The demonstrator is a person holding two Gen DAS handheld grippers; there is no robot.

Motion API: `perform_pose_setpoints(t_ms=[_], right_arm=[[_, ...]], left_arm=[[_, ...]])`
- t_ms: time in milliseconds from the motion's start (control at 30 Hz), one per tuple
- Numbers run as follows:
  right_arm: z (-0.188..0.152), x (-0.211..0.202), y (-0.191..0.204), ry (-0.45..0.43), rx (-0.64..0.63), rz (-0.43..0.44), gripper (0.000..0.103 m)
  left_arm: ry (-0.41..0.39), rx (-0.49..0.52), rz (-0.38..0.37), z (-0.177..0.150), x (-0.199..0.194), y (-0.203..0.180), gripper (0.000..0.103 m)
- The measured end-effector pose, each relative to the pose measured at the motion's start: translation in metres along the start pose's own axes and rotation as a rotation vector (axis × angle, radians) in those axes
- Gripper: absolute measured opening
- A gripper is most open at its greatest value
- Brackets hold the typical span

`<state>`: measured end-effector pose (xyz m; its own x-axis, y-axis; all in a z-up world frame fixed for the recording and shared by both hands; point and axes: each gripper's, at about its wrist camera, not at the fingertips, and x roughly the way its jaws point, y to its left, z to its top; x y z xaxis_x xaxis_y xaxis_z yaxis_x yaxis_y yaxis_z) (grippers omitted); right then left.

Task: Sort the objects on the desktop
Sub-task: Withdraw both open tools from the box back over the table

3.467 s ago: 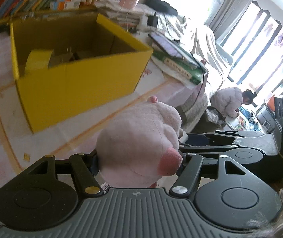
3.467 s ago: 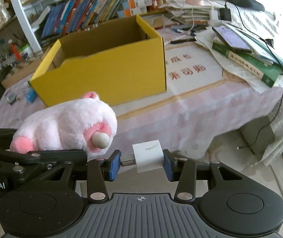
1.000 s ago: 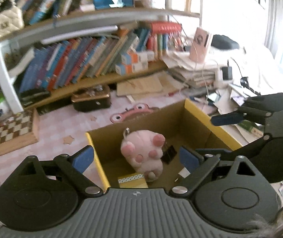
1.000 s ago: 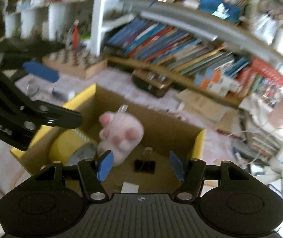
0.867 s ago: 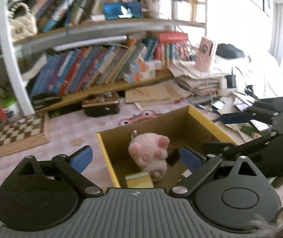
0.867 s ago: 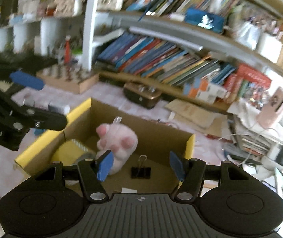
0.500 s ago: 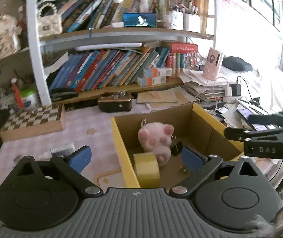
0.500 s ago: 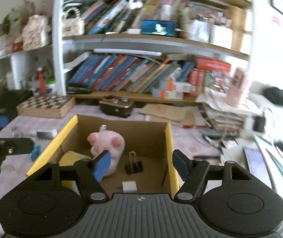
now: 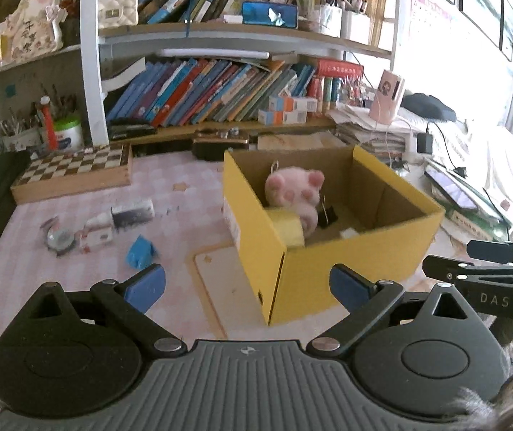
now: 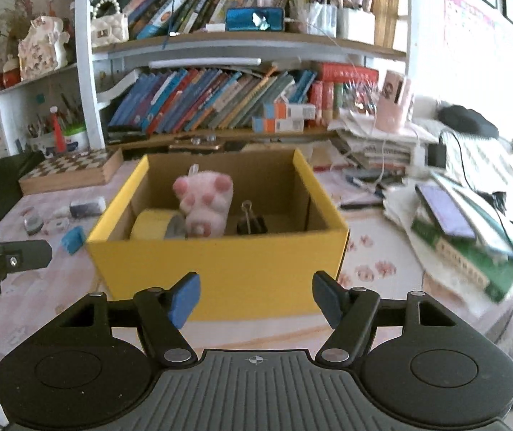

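Right wrist view: we see the yellow box (image 10: 220, 262) on the pink checked tablecloth (image 10: 371, 251), directly ahead of our right gripper (image 10: 254, 300). Inside it, the pink plush toy (image 10: 204, 201) stands against the back wall, with the roll of yellow tape (image 10: 155, 228) just left of it and the black binder clip (image 10: 251, 222) just right. Our right gripper's jaws stand apart and empty. Our left gripper (image 9: 247, 287) is spread wide, also empty, with the box's near corner ahead of it. Left of the box lie a blue eraser (image 9: 140, 253), a small tape dispenser (image 9: 58, 240) and a chessboard (image 9: 73, 172). Stacked books (image 10: 472, 251) and a phone (image 10: 443, 210) crowd the right side.
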<state>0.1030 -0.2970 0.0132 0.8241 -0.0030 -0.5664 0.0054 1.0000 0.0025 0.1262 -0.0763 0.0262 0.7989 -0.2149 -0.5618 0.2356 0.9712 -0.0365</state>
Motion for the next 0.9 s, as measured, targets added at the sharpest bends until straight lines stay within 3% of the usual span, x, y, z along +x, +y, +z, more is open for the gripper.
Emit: perform_pose_setpoints(t_ms=[500, 900], right_arm=[[-0.049, -0.035, 0.048, 0.089, 0.047, -0.044, 0.07], [-0.077, -0.041, 0.083, 0.186, 0.041, -0.013, 0.07]], left_arm=[[0.093, -0.024, -0.021, -0.051, -0.028, 0.033, 0.098], [0.222, 0.03, -0.084, -0.081, -0.031, 0.043, 0.099]])
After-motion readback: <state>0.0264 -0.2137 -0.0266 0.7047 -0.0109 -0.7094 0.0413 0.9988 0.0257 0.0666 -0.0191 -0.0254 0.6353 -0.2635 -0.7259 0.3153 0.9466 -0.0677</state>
